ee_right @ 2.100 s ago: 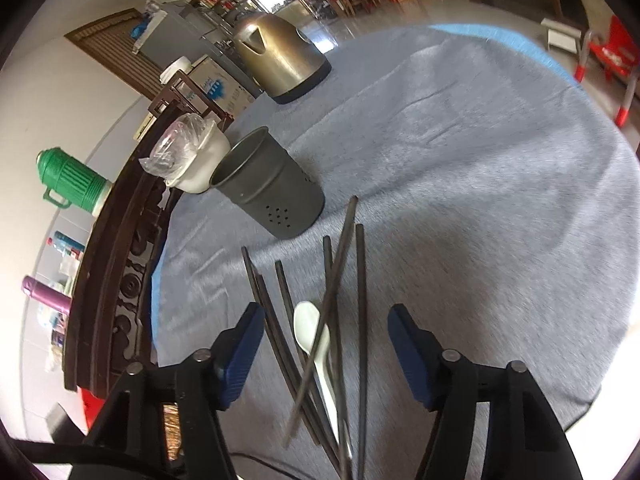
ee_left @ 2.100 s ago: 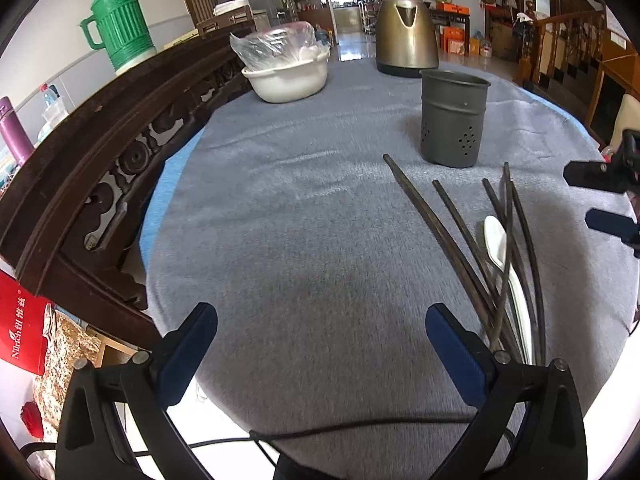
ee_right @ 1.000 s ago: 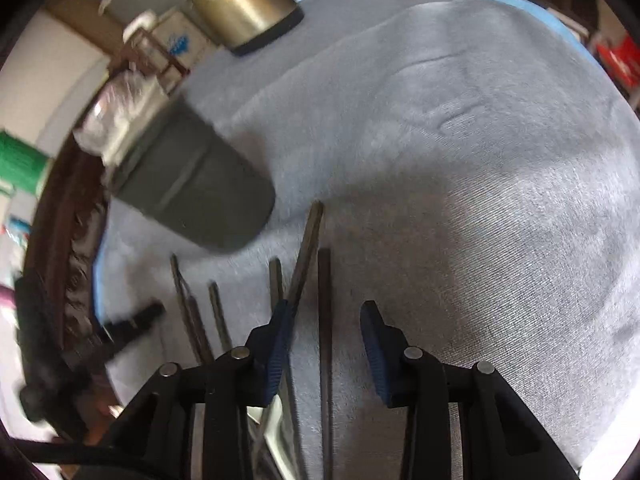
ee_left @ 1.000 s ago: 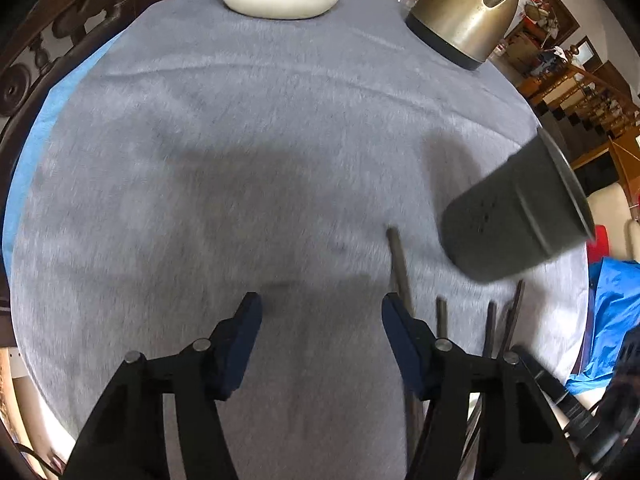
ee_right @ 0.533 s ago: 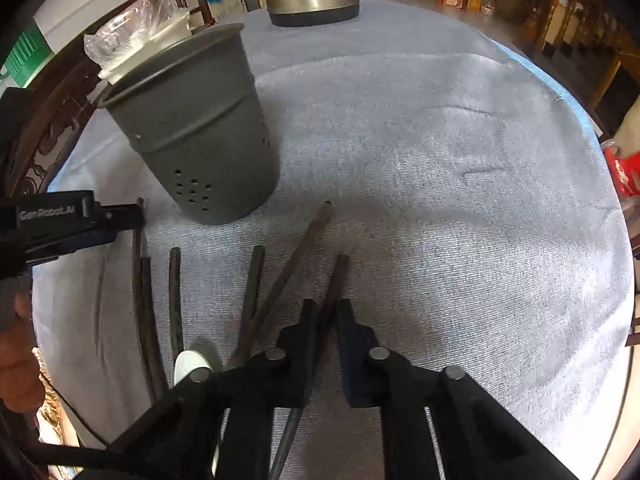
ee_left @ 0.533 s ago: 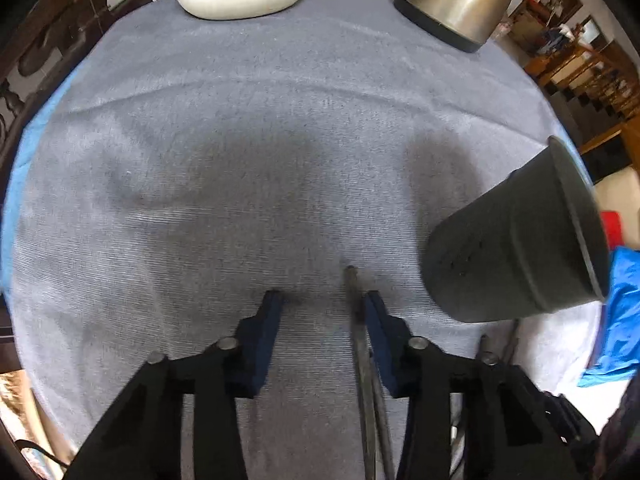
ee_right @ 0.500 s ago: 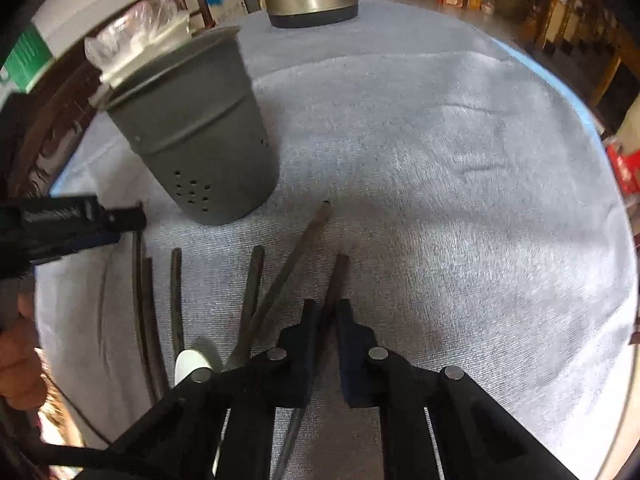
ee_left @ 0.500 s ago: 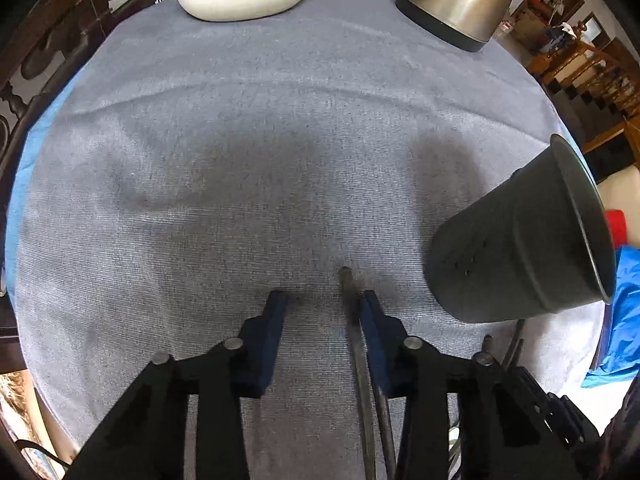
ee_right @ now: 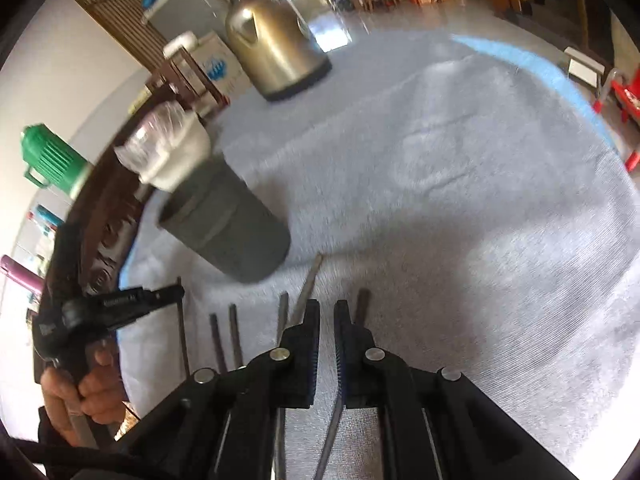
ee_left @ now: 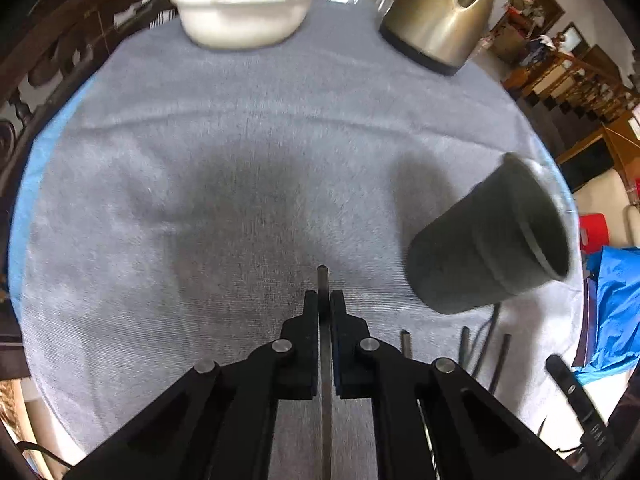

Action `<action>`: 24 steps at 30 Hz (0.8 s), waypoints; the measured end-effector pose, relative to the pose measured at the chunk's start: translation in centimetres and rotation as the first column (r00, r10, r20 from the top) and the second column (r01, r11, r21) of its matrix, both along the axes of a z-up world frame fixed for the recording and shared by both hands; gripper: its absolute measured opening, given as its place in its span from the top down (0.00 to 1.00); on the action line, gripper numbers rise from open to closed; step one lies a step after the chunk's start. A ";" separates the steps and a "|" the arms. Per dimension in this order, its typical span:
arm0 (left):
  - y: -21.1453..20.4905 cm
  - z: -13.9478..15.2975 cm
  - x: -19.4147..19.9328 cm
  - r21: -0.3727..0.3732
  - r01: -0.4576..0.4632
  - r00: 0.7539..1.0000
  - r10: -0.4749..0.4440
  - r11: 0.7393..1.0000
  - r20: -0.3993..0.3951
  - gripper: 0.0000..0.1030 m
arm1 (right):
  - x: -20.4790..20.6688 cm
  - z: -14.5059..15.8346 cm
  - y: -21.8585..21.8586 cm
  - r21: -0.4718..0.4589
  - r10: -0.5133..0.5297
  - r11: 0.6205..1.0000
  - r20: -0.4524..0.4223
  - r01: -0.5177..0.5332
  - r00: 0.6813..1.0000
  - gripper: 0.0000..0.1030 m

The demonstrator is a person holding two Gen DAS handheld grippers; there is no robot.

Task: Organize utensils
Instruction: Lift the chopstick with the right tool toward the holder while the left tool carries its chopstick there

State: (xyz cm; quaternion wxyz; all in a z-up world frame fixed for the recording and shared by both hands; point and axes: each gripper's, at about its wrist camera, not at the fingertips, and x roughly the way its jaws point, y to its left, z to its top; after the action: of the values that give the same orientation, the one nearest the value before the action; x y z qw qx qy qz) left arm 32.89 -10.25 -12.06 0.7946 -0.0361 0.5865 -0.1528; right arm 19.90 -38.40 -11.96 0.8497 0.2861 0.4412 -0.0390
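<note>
So far we have nothing in the grey holder (ee_left: 490, 240), which stands upright on the counter (ee_left: 240, 152) with its mouth showing no utensils; the sorting is just starting. The left tongs (ee_left: 324, 300) are closed tight on one dark chopstick (ee_left: 322, 276), whose tip pokes out past the pads. The right tongs (ee_right: 326, 308) are likewise pinched nearly together; in the right wrist view a thin dark chopstick (ee_right: 334, 420) runs down between them, so we judge it gripped, though blur limits certainty. Left to do: both held sticks, plus the loose chopsticks (ee_right: 236, 336) lying on the cloth near the holder's base. We cannot spot a spoon in either view. Around: a gold kettle (ee_left: 440, 12) and a white bowl (ee_left: 244, 12) at the far edge, well apart from the holder. The two tongs work close together near the holder, so we note a crowding risk at its mouth.
</note>
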 end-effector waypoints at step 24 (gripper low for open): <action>0.0 -1.1 -0.3 -0.034 0.051 0.997 -0.053 0.998 -0.059 0.95 | 1.5 -4.5 -1.0 0.032 -0.020 0.999 -0.282 0.030 0.959 0.77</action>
State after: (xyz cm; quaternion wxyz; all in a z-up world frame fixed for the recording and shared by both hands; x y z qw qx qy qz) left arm 32.54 -10.21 -13.19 0.7719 -0.0381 0.6080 -0.1819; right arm 21.38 -39.39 -16.48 0.7724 0.2985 0.5545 -0.0822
